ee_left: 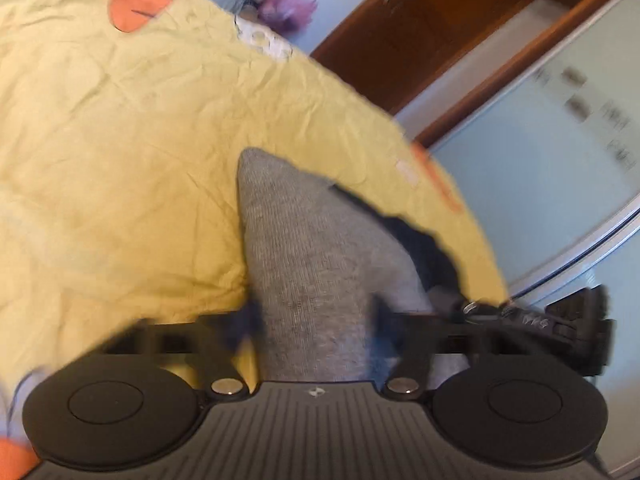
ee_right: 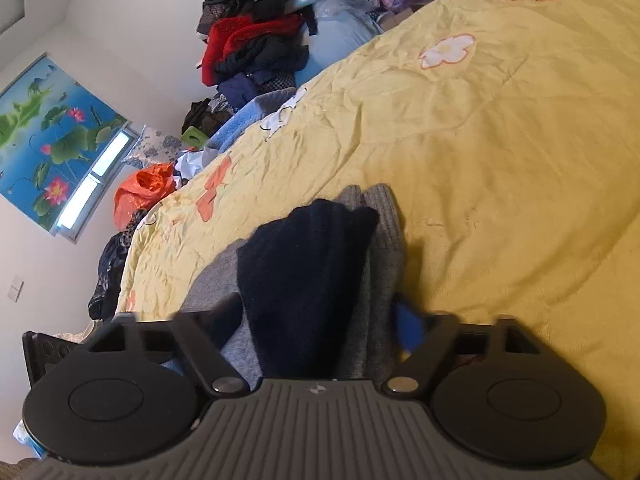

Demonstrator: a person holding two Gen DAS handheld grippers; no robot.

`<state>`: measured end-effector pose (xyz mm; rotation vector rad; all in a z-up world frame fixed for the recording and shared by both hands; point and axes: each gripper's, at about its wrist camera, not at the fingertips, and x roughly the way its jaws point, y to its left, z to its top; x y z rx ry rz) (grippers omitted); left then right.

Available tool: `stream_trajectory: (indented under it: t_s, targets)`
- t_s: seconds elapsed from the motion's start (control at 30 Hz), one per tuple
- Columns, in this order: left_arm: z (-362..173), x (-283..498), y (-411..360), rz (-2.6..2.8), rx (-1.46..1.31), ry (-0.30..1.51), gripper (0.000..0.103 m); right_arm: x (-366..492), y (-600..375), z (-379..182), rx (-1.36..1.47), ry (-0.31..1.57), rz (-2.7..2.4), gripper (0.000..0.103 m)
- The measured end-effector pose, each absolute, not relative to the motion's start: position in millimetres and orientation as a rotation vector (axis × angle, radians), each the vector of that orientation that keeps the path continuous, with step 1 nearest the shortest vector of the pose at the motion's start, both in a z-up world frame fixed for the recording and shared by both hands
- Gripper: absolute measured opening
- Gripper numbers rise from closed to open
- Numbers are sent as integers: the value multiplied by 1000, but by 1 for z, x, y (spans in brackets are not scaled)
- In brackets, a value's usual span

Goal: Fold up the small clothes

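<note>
Both jaws sets clamp knitted socks, grey sock (ee_left: 312, 264) and navy sock (ee_right: 304, 264), over the crinkled yellow quilt (ee_right: 480, 160).

Left claw (ee_left: 316, 320) — pitched downward, fingers part-spread with fabric lying between them; contact of pads unclear through motion blur. Right claw (ee_right: 320, 320) — also pitched downward, fingers part-spread, cloth bunched between them.
</note>
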<state>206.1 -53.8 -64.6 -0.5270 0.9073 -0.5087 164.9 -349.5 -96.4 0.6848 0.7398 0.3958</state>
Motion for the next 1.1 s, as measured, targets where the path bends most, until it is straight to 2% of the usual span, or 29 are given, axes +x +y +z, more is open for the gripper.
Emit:
stream_trajectory:
  t_s: [0.03,0.17,0.37,0.47,0.5,0.53,0.6,0.63,0.67,0.8,0.9,0.93,1.0,1.03,1.07,1.1]
  targets:
    - [-63,208,-58,-500,-507,912,38,168,-346,-101,681,766,393,30]
    - [-45,201,-55,-480,-380,884,31,158,-331,-87,617,702,371,27]
    - [-12,221,-1,-377,-298,839,32,182,-291,-54,668,643,491,25]
    - [-20,239,16,-324,-224,875,41,213,-264,-61,687,679,482,26]
    - [-28,239,20,-315,-215,896,44,225,-257,-69,689,708,458,29]
    - [-33,233,26,-323,-228,885,50,233,-251,-77,668,740,409,41]
    - [-34,207,49,-335,-325,816,52,233,-250,-89,686,734,346,52]
    - [-35,194,59,-349,-376,804,60,222,-254,-90,717,726,342,62]
    - [-38,180,68,-375,-424,806,60,212,-259,-88,736,728,354,71]
    - [-49,139,83,-495,-551,853,60,147,-273,-79,741,737,448,72]
    - [-58,124,74,-549,-555,898,60,110,-272,-88,736,817,482,71]
    - [-62,125,69,-543,-541,919,59,103,-267,-92,726,841,491,70]
    - [-69,128,63,-508,-536,932,40,96,-251,-98,698,876,512,67]
    - [-70,134,59,-487,-518,954,17,95,-243,-99,686,865,520,54]
    - [-70,139,58,-465,-513,973,16,98,-237,-100,679,885,517,23]
    - [-69,141,60,-458,-523,981,15,103,-232,-102,683,915,520,23]
